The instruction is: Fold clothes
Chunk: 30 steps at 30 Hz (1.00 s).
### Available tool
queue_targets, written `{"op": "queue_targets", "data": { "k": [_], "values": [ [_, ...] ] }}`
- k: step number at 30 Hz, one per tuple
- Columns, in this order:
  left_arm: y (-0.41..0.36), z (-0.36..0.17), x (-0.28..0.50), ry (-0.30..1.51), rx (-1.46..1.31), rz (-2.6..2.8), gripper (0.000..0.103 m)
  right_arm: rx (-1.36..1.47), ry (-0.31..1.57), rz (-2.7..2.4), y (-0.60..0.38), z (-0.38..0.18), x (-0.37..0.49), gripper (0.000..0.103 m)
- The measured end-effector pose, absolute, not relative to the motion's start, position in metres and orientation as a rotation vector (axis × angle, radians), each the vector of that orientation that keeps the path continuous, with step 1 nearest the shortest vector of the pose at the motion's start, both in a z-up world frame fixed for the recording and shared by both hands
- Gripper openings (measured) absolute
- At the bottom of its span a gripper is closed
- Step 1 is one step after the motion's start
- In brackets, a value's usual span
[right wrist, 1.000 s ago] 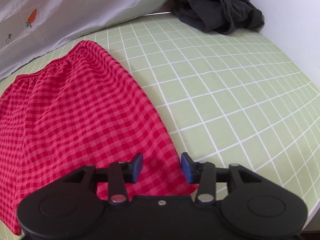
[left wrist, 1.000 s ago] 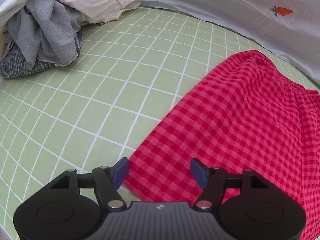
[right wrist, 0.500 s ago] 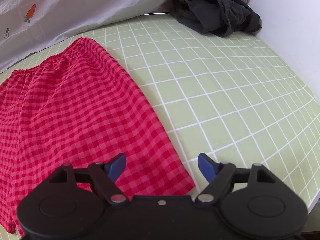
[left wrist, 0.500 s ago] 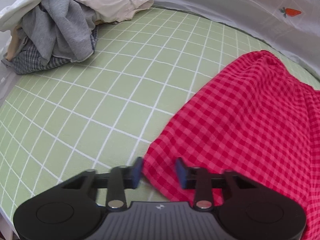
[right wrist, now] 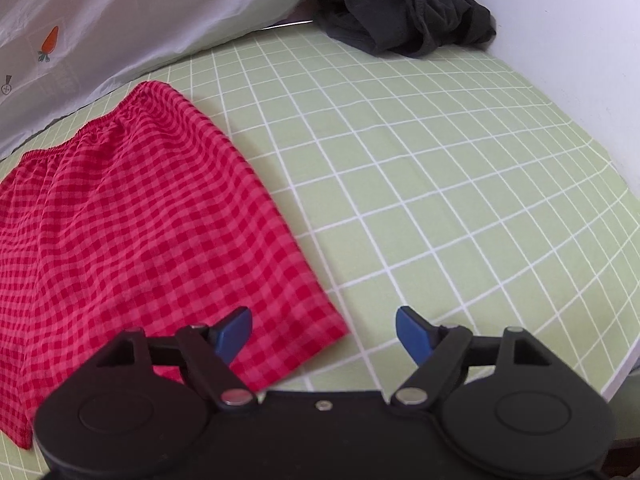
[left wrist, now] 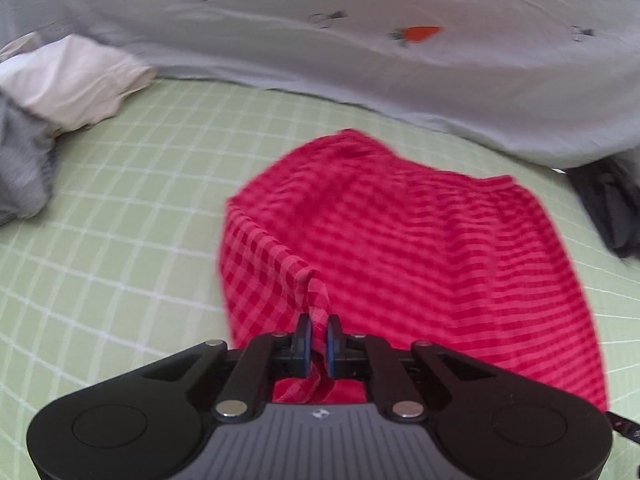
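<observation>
Red checked shorts [left wrist: 420, 248] lie on the green grid sheet [left wrist: 120, 240]. My left gripper [left wrist: 317, 340] is shut on the shorts' left hem corner and holds it lifted, so the left side is raised and folding over toward the right. In the right wrist view the shorts [right wrist: 132, 232] lie flat with the waistband at the far end. My right gripper [right wrist: 324, 330] is open and empty, just above the shorts' near right hem corner.
A pile of white and grey clothes [left wrist: 52, 92] lies at the far left. A dark grey garment [right wrist: 404, 12] lies at the far right corner. A pale blanket with carrot prints [left wrist: 360, 40] runs along the back. The bed's right edge [right wrist: 616, 376] is close.
My left gripper closed on the hem corner and lifted it up and over to the right. My right gripper opened from nearly shut and let the right corner go.
</observation>
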<state>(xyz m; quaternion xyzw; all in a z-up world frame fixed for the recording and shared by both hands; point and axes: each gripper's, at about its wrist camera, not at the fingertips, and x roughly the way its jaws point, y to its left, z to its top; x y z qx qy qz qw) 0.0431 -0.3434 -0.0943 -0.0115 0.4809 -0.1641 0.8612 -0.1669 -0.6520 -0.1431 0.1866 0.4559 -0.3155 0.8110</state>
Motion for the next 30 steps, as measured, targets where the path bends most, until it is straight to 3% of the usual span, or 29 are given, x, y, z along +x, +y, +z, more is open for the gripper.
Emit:
{"op": "queue_targets", "data": {
  "k": [7, 10, 12, 15, 30],
  "values": [
    [-0.44, -0.088, 0.0, 0.999, 0.006, -0.561, 0.01, 0.413, 0.96, -0.681, -0.681, -0.138, -0.196, 0.08],
    [-0.467, -0.1, -0.023, 1.044, 0.019, -0.579, 0.021, 0.419, 0.965, -0.685, -0.694, -0.139, -0.207, 0.08],
    [-0.469, -0.104, -0.036, 1.065, 0.004, -0.562, 0.039, 0.417, 0.968, -0.684, -0.701, -0.14, -0.212, 0.08],
    [-0.457, -0.105, -0.053, 1.075, -0.015, -0.5, 0.057, 0.386, 0.975, -0.671, -0.705, -0.14, -0.212, 0.08],
    [-0.413, -0.158, -0.06, 1.217, 0.098, -0.121, 0.062, 0.263, 0.885, -0.345, -0.626, -0.13, -0.128, 0.084]
  ]
}}
